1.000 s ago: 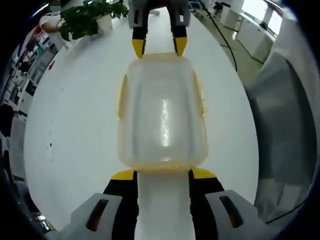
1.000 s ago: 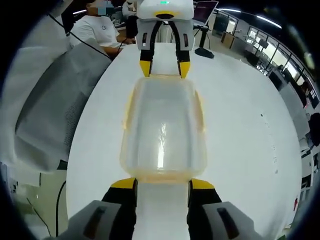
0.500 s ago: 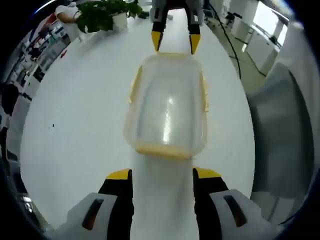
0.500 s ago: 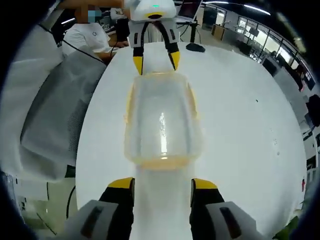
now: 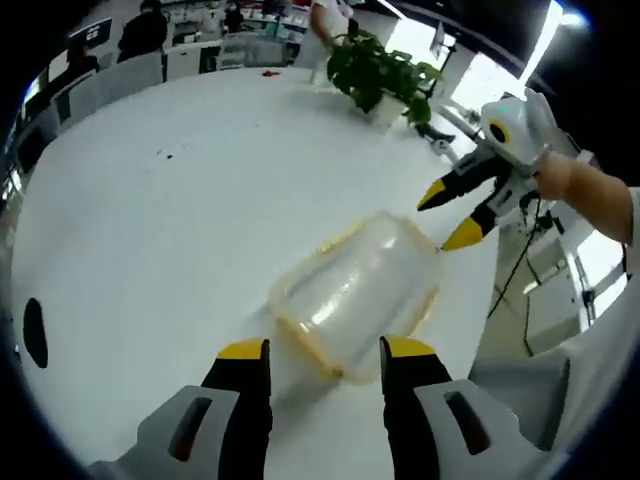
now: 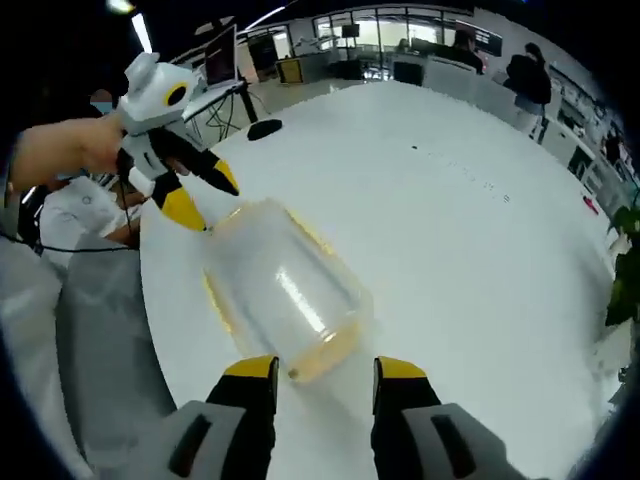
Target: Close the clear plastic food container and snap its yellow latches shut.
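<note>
Container (image 5: 355, 295) lay on white counter (image 5: 150, 230), lid on, between both grippers. Left gripper (image 5: 325, 350) spread, holding nothing, jaws flanking near end. Right gripper (image 5: 455, 213) spread at far end. Advice: square up, press each yellow latch (image 6: 325, 352) flat

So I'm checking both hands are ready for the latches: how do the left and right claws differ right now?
In the left gripper view, the left claw points at the container's near end, while the right claw sits at its far end. The left claw's tips sit close to the near rim, whereas the right claw's tips are beside the far corner; contact cannot be told. Both are open with yellow tips and hold nothing.
</note>
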Demonstrator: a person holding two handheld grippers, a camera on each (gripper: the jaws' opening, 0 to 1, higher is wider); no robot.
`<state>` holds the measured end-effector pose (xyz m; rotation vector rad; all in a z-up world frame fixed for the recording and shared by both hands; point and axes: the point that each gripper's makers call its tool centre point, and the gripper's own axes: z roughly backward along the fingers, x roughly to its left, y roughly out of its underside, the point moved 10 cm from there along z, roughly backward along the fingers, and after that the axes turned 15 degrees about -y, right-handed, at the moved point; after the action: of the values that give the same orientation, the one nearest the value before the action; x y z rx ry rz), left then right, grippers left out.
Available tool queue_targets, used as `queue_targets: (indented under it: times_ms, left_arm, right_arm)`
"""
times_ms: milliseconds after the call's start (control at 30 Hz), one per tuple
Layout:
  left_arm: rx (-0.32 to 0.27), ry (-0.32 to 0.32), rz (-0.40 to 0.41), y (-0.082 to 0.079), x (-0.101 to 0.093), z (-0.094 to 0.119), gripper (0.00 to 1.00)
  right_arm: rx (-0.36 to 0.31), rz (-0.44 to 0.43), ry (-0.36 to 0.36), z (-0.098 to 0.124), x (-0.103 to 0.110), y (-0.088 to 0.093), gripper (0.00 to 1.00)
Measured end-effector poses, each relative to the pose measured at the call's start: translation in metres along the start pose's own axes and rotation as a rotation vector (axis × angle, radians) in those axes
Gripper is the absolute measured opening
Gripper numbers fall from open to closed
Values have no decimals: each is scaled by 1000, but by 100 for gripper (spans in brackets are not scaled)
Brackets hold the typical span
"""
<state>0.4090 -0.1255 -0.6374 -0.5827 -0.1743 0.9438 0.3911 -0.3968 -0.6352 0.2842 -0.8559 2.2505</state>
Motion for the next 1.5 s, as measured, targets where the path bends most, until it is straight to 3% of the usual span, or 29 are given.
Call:
queue_targets:
  times_ms: [167, 400, 600, 967, 1000, 1033, 1067, 1133, 1267, 1300, 1400, 1500]
  left_arm:
    - [30, -16, -34, 5, -4, -5, 43]
    - [45, -36, 14, 0, -9, -17, 42]
    - [63, -32, 23, 1, -19, -21, 43]
    - [97, -59, 129, -1, -21, -24, 41]
    - [108, -54, 147, -1, -20, -24, 40]
    - [185, -56, 212, 7, -24, -24, 39]
    - [112, -52, 223, 4, -22, -32, 38]
    - [120, -49, 158, 5, -21, -32, 38]
    - [119, -45, 159, 2, -21, -33, 37]
    - [124, -48, 148, 0, -22, -31, 37]
    - [125, -50, 156, 0, -21, -32, 37]
    - [114, -43, 155, 0, -20, -29, 38]
  right_arm:
    - [6, -21, 24, -5, 2, -1, 37]
    - [-28, -197, 40, -16, -1, -3, 40]
    - [-16, -220, 23, -28, 6, -10, 39]
    - [1, -287, 69, -32, 9, -16, 40]
    - [5, -279, 71, -33, 10, -16, 40]
    - [19, -286, 100, -32, 9, -16, 40]
    - [20, -299, 86, -33, 10, -16, 40]
    - [21, -294, 94, -35, 10, -17, 40]
    - [23, -320, 77, -36, 8, -19, 38]
    - [-31, -373, 62, -41, 8, -23, 39]
    - [11, -341, 47, -34, 6, -25, 39]
    - [-5, -350, 46, -33, 6, -23, 40]
